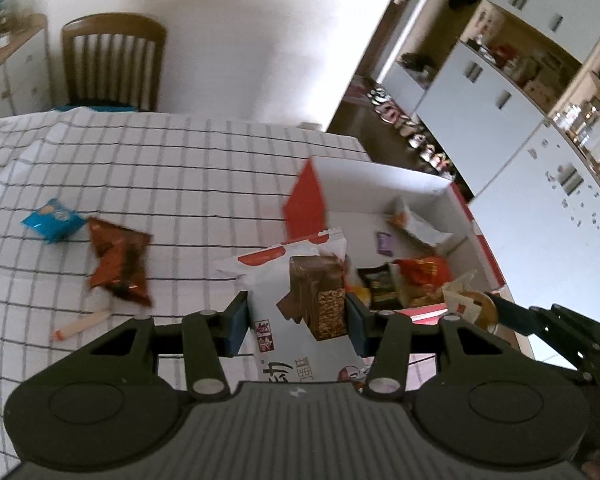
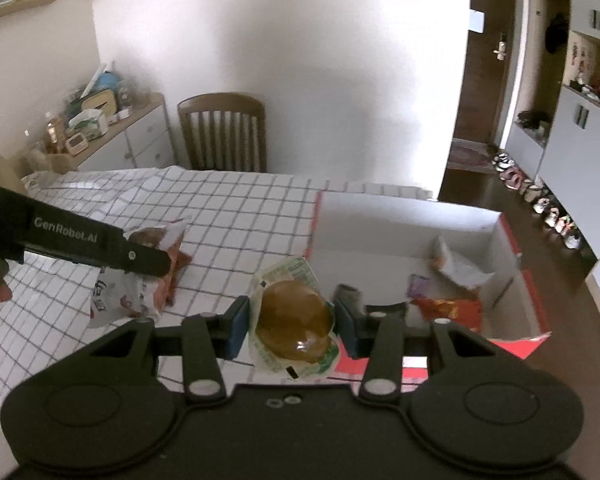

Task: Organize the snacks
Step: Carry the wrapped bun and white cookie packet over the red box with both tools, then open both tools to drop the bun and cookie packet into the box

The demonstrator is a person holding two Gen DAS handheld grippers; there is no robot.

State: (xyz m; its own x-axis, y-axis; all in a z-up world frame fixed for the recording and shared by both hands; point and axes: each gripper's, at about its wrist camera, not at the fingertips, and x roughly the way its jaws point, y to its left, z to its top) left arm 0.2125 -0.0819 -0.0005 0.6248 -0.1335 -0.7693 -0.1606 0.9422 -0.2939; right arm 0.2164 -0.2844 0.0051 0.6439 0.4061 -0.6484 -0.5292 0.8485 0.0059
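1. The white snack packet (image 1: 296, 304), printed with a brown cake bar, sits clamped between the blue pads of the left gripper (image 1: 296, 320), lifted over the checked tablecloth (image 1: 160, 168) just left of the box.
2. The right gripper (image 2: 290, 320) is closed on a round brown bun in clear wrap (image 2: 294, 320), held above the near left corner of the box.
3. The red box with white inside (image 2: 400, 216) stands open on the right end of the table, one red flap (image 1: 306, 200) standing up on its left side.
4. Inside it, a white and orange packet (image 2: 456, 266) lies at the far end, with a small purple packet (image 2: 418, 284) just beside it.
5. Nearer in the box lie an orange-red packet (image 2: 452, 308) and a dark packet (image 1: 380, 284), bunched together against the near wall.
6. Out on the cloth, well left of the box, lie a blue packet (image 1: 52, 220) and a brown-orange packet (image 1: 118, 264), the two almost touching.
7. A pale stick with a red tip (image 1: 80, 324) lies just below them.
8. A wooden chair (image 1: 114, 60) stands at the far edge of the table.
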